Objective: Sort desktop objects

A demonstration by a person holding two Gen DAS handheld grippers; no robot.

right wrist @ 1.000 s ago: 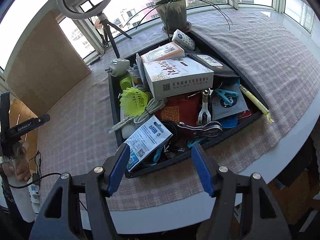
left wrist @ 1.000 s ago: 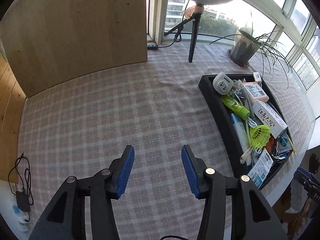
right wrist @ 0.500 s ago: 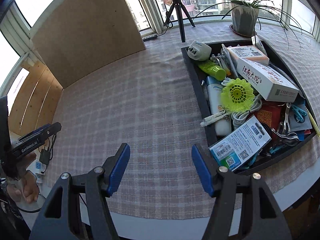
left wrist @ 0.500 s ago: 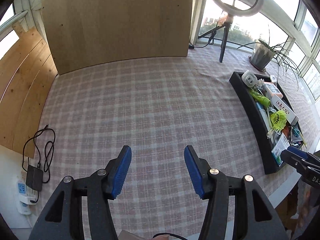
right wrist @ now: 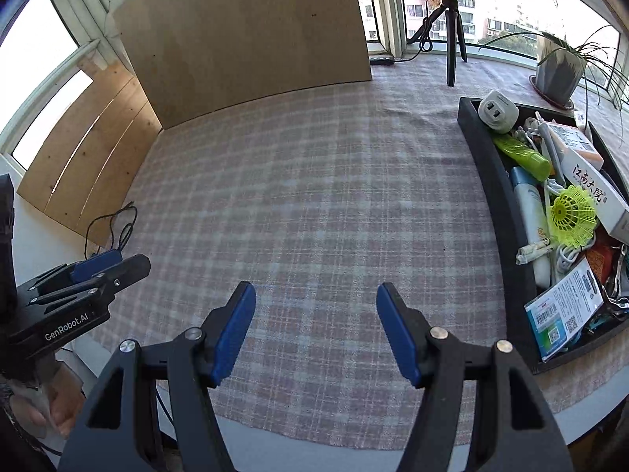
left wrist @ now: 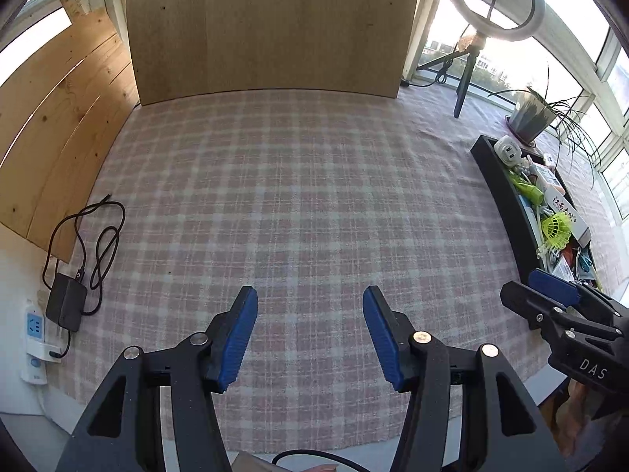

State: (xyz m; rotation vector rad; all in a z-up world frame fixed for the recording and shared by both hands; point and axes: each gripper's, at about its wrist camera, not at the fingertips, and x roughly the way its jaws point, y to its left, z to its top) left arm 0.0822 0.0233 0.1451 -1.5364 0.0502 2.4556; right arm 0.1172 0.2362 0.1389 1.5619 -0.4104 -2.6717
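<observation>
A black tray [right wrist: 495,181] at the right holds several jumbled items: a white plug adapter [right wrist: 497,112], a green bottle [right wrist: 523,155], a yellow-green shuttlecock [right wrist: 574,212], a white printed box [right wrist: 593,192] and a barcoded packet [right wrist: 562,310]. My right gripper [right wrist: 316,289] hangs open over the bare plaid tablecloth [right wrist: 314,181], left of the tray and empty. Further left, my left gripper [left wrist: 309,295] also stands open with nothing between its fingers. The left wrist view shows the tray [left wrist: 507,204] far right, behind the right gripper [left wrist: 550,287].
A wooden board [left wrist: 267,27] stands along the back and wooden planks [left wrist: 59,118] on the left. A ring light on a tripod [right wrist: 452,39] and a potted plant [right wrist: 558,70] stand behind the tray. A black adapter with cable [left wrist: 67,306] and a power strip [left wrist: 35,338] lie off the cloth's left edge.
Both grippers have swung left, away from the tray and over the bare cloth. The tray has slid to the right side of both views. The left jaws stand slightly wider.
</observation>
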